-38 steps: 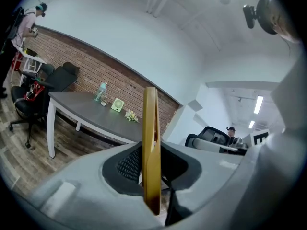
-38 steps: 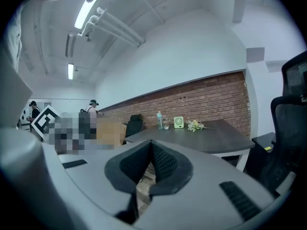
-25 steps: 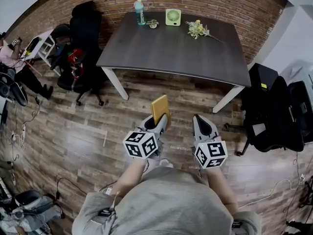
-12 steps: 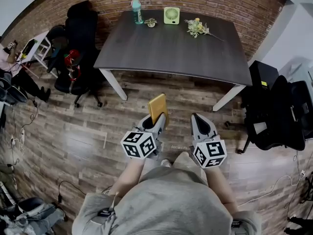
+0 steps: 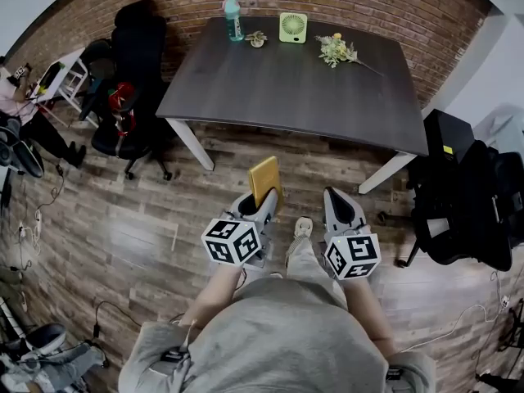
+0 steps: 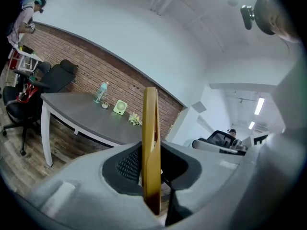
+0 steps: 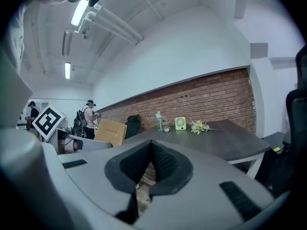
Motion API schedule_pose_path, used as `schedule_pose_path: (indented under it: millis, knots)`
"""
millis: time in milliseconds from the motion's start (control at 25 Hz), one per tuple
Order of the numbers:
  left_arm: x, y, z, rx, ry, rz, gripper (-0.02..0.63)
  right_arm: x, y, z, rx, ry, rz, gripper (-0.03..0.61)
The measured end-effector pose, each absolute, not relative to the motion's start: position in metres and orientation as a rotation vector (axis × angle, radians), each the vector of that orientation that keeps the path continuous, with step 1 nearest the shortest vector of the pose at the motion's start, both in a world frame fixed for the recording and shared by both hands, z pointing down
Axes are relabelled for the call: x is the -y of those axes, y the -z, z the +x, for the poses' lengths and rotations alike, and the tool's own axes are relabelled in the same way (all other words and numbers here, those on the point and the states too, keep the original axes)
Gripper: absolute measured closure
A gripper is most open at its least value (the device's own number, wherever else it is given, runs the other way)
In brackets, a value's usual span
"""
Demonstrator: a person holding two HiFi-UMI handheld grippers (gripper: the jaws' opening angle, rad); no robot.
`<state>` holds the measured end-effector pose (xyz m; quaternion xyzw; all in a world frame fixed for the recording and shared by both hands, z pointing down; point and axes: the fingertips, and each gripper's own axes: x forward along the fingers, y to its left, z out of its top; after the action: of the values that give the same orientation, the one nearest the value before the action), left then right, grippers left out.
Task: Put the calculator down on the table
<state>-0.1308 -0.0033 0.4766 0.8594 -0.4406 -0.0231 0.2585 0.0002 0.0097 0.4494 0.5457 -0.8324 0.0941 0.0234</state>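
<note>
Calculator (image 5: 266,178) upright, clamped in left gripper (image 5: 263,202), right gripper (image 5: 337,195) closed, empty — table (image 5: 286,97) edge well ahead

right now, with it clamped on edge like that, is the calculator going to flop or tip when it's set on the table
Probably stiff: the calculator stands straight out of the left gripper with no sag. It looks thin and flat, so likely light. Set on its edge on the table, it would probably tip over.

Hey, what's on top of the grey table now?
Along the far edge of the table: a bottle, a small unclear item, a green fan and a flower sprig. The rest is bare; nothing covers the top.
</note>
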Motion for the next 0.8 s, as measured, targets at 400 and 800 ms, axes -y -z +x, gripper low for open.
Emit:
schedule_pose_path:
  millis: [400, 800]
  knots:
    - [0.075, -0.48, -0.11, 1.204, 0.063, 2.319, 0.528, 0.063, -0.451, 0.02, 2.583, -0.288, 1.677, 0.577]
    - [0.15, -0.469, -0.076, 1.224, 0.061, 2.299, 0.528, 0.141, -0.44, 0.057, 2.587, -0.284, 1.659, 0.577]
